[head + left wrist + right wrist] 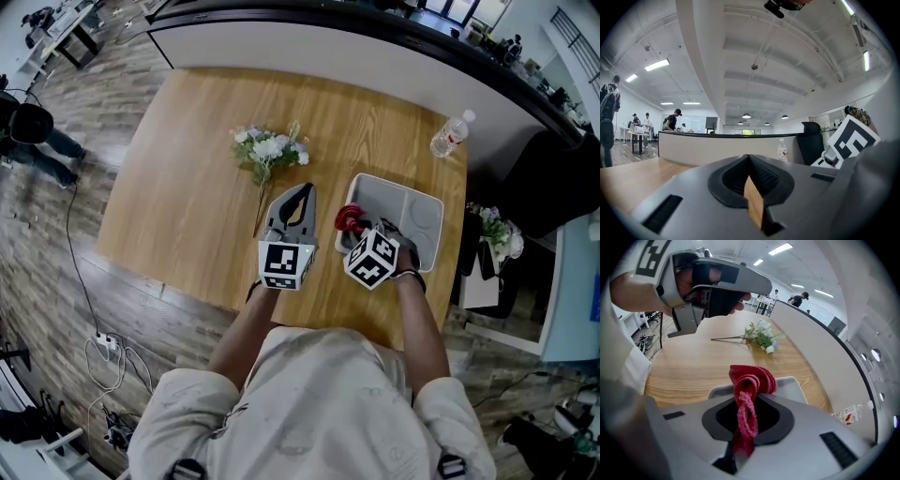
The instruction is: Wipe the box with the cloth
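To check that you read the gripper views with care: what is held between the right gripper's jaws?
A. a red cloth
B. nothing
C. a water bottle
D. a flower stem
A: the right gripper view shows the red cloth pinched between the closed jaws of the right gripper, while the flowers and the water bottle stay on the table.

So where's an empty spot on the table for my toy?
Left of the flowers the table is bare wood to its edge. Another free patch lies between flowers and bottle. It's crowded in front: left gripper, right gripper holding the red cloth, the box.
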`<state>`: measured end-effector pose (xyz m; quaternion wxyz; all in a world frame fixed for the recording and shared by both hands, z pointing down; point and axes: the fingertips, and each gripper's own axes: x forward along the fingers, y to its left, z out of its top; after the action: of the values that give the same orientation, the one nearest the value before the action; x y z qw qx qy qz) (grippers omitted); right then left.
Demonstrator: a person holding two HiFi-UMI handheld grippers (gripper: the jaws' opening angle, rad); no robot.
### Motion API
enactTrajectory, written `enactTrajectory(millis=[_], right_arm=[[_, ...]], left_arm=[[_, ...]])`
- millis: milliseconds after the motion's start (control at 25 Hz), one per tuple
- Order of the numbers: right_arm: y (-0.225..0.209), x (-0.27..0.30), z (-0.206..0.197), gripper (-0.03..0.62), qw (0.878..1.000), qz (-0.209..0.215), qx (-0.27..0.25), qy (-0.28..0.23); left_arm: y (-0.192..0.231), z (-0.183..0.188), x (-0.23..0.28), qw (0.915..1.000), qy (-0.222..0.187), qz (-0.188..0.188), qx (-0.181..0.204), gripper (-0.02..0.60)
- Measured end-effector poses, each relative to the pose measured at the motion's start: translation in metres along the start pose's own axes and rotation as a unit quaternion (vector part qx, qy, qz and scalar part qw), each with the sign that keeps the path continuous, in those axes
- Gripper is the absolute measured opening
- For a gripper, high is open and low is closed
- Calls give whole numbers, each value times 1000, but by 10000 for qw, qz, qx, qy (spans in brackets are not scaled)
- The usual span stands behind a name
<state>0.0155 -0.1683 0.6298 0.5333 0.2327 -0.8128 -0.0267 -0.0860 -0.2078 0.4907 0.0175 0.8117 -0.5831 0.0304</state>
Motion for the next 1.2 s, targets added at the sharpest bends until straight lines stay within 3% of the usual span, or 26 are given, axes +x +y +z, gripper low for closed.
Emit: enactTrajectory(millis=[920,1200], right_arm=[[54,-28,0,63,9983,520,-174,190],[62,-32,-1,63,9974,703,148,-52]], left_arm=[[7,3,-18,9999,35,-96,134,8],[9,0,-17,9999,54,-95,127,8]])
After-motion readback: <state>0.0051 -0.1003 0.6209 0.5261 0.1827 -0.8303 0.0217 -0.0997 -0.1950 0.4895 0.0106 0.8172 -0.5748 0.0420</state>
